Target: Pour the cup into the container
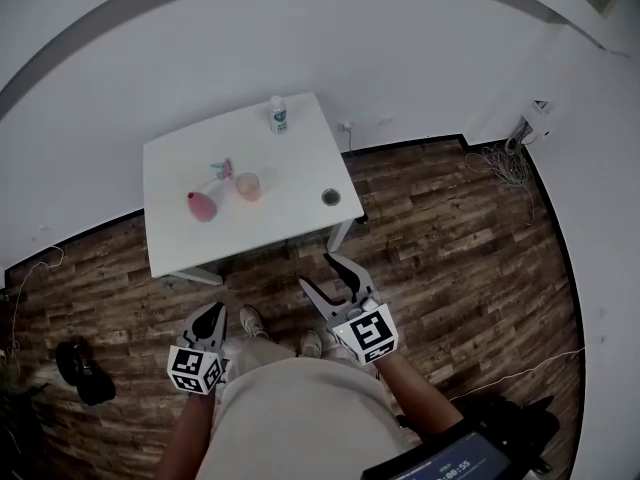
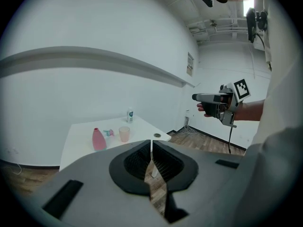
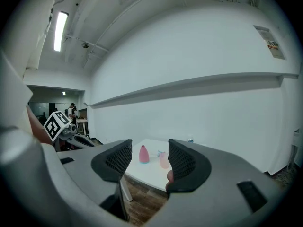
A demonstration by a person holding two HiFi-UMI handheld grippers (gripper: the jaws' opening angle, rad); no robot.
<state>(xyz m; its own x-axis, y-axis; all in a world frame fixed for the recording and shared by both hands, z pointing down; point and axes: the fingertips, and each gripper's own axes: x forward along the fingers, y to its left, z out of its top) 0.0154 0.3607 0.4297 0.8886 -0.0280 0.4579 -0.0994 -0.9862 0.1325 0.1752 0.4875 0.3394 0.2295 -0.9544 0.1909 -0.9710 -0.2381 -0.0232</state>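
Plainly, the translucent pink plastic cup (image 1: 248, 186) stands upright on the white square table (image 1: 290, 163), just beside the pink bottle-shaped container (image 1: 202, 206); well off that table, the left gripper (image 1: 210, 313) has its jaws pressed together and the right gripper (image 1: 316, 270) has them spread, both empty, which fits before pouring or after

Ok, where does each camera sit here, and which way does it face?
Head view: on the person's head, looking steeply down at table and floor; shows forearms, left gripper, right gripper, shoes.
Left gripper view: on the left gripper, facing the table; shows its shut jaws, plus the right gripper.
Right gripper view: on the right gripper, facing table and wall; shows its parted jaws.
Shared: every view catches the pink bottle and cup.
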